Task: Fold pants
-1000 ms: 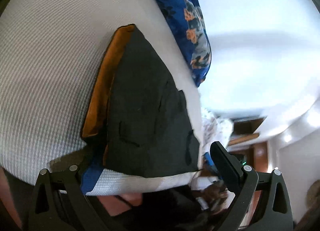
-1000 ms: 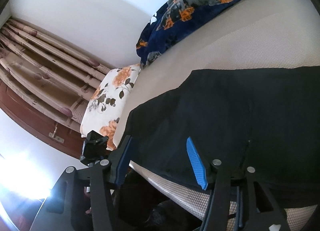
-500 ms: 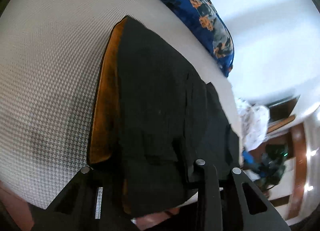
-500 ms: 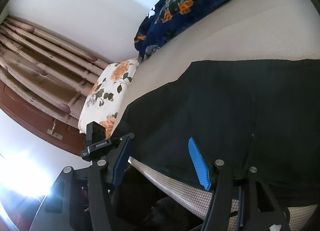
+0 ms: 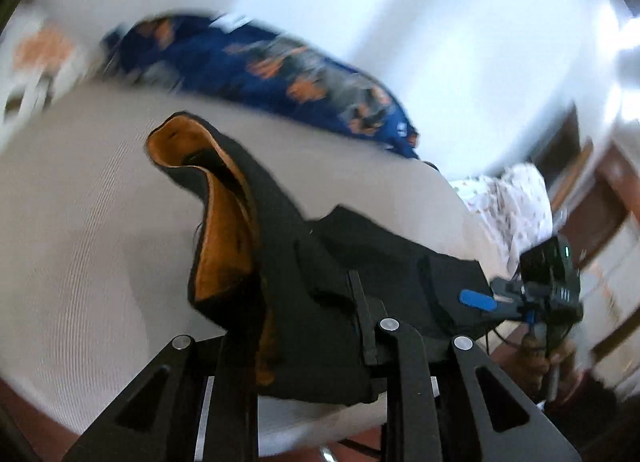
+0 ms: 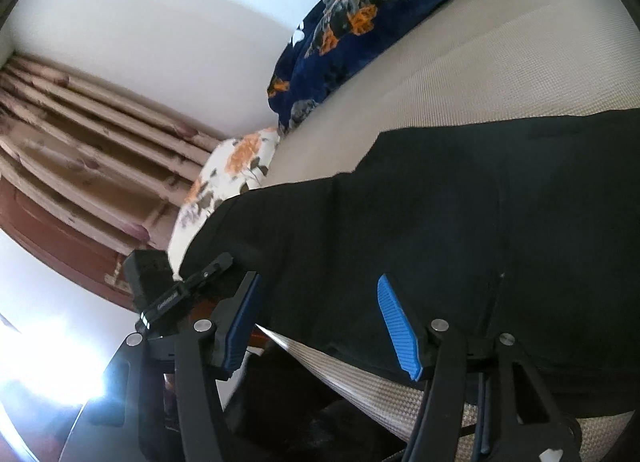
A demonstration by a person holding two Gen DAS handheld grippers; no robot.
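Pants (image 5: 344,262) lengthwise along bed edge; left gripper (image 5: 304,326) jaws clamped on pants, right gripper (image 6: 320,322) jaws apart.

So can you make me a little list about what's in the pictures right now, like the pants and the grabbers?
pants: black, orange lining showing, lying on the bed
left gripper: shut on the pants, edge lifted
right gripper: open, blue pads either side of the pants edge
bed: beige woven cover
blanket: dark blue, orange flowers, by the wall
pillow: white, floral
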